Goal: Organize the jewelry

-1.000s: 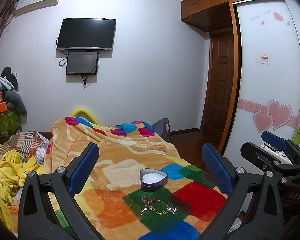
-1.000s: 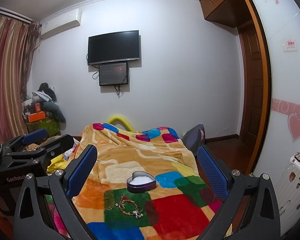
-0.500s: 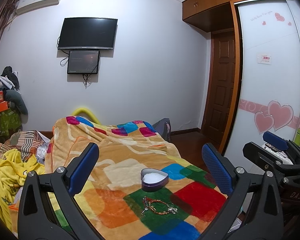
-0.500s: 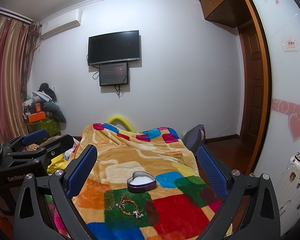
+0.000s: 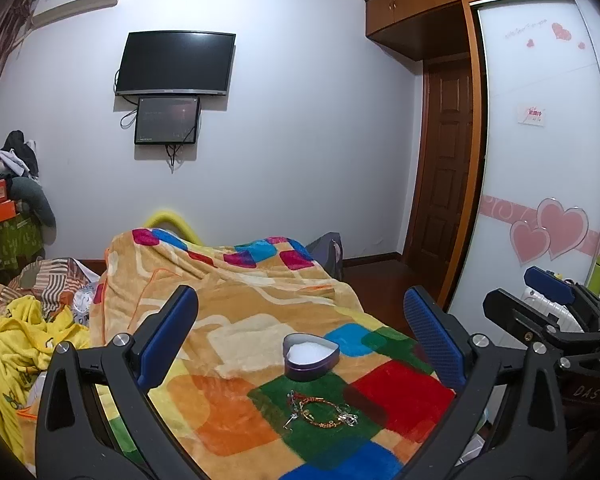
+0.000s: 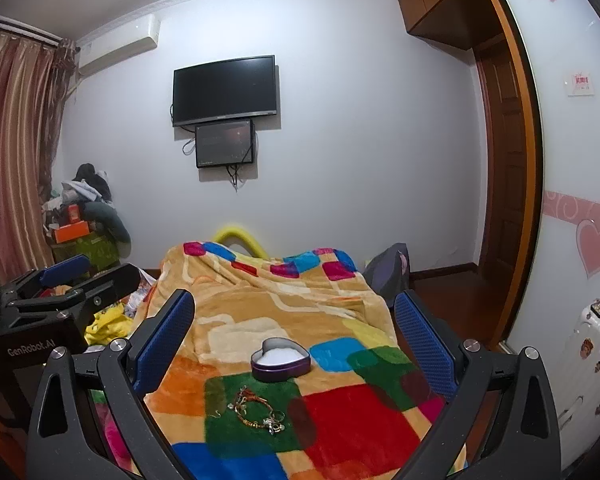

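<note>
A heart-shaped purple box (image 5: 310,356) (image 6: 281,359) with a white lining stands open on the colourful checked blanket (image 5: 240,280) (image 6: 268,296). A small tangle of jewelry (image 5: 320,409) (image 6: 260,410), a beaded bracelet with chains and charms, lies on a green square just in front of the box. My left gripper (image 5: 300,340) is open, held above and short of both. My right gripper (image 6: 294,336) is open too, with nothing between its blue pads. Each gripper shows at the edge of the other's view.
The blanket covers a bed that drops off to a wooden floor (image 5: 380,276) on the right. Yellow clothes (image 5: 16,344) pile up at the left. A white suitcase (image 6: 588,344) stands by the sliding wardrobe (image 5: 540,160). A TV (image 5: 175,63) hangs on the far wall.
Nothing on the blanket has moved. The left wrist view has shifted very slightly; both grippers stay open and hover in place.
</note>
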Available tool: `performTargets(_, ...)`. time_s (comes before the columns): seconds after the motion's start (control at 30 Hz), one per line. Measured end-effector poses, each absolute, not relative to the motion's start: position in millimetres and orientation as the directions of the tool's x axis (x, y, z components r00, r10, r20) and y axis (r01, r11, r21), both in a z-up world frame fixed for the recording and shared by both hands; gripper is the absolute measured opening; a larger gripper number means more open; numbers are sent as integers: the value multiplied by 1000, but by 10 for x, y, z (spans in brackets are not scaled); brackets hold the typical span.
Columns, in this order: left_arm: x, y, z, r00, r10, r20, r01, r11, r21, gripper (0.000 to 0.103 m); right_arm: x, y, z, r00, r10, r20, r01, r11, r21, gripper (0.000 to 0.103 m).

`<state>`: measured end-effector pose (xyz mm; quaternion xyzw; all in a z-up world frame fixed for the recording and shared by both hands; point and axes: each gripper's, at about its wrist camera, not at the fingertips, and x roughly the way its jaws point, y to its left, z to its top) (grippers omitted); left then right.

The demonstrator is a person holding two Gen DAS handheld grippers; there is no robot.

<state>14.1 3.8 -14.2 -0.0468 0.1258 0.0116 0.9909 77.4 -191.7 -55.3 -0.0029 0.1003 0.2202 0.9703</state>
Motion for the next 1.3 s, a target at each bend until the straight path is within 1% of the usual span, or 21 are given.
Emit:
performTargets(0.17,270,80,-243,954,19,-298,-48,995,-92,103,893,-1916,-666,881,411,-236,-414,909,38,100)
performTargets(0.3,448,174,-409,931,21,-365,-63,993,-103,103,1028,-1904,-791,875,392,-284,-400,916,33,100)
performTargets(0.4,595,253,-568,907,23,-420,-74,992,-105,103,1168,-1888,-958,862,375,-341,-390,920,28,100)
performTargets(0.5,730,301,-762,880,51,-472,-100,992,-79,103,1333,-1868,-1181,832,364,-419,-390,920,24,99)
performTargets(0.57,812,323,-899,858,64,-509,-105,993,-53,100,1399,-1862,-1290,814,360,-455,-395,919,21,99)
performTargets(0.67,935,353,-1138,815,58,-577,-96,995,-34,91,1485,-1843,-1436,772,371,-516,-418,908,26,90)
performTargets(0.73,992,370,-1275,785,42,-619,-79,996,-34,83,1509,-1824,-1513,742,387,-548,-441,897,37,79)
performTargets(0.77,1012,376,-1351,769,33,-639,-72,997,-35,81,1529,-1810,-1567,717,403,-569,-459,887,50,76)
performTargets(0.83,1033,381,-1460,747,22,-664,-61,997,-36,78,1569,-1779,-1678,666,434,-606,-491,867,81,66)
performTargets(0.87,1050,371,-1493,740,18,-672,-58,998,-37,77,1576,-1758,-1716,645,445,-621,-503,859,93,63)
performTargets(0.93,1069,371,-1580,722,3,-692,-48,998,-45,75,1607,-1709,-1785,614,458,-642,-522,846,104,53)
performTargets(1.03,1094,371,-1663,701,-20,-713,-35,997,-62,72,1617,-1643,-1849,569,490,-660,-559,820,128,45)
performTargets(1.07,1106,374,-1682,694,-29,-719,-29,997,-69,71,1617,-1621,-1863,557,499,-664,-569,812,133,43)
performTargets(1.17,1148,350,-1769,667,-78,-741,2,995,-103,64,1674,-1540,-1930,528,512,-678,-590,795,140,36)
performTargets(1.23,1183,323,-1831,642,-112,-759,24,992,-125,53,1703,-1494,-1981,508,516,-689,-602,786,145,30)
performTargets(1.27,1199,312,-1860,630,-126,-767,37,990,-132,50,1716,-1474,-2004,497,519,-695,-607,780,149,29)
performTargets(1.3,1217,293,-1886,618,-138,-774,51,989,-136,44,1725,-1454,-2021,489,521,-700,-612,777,151,26)
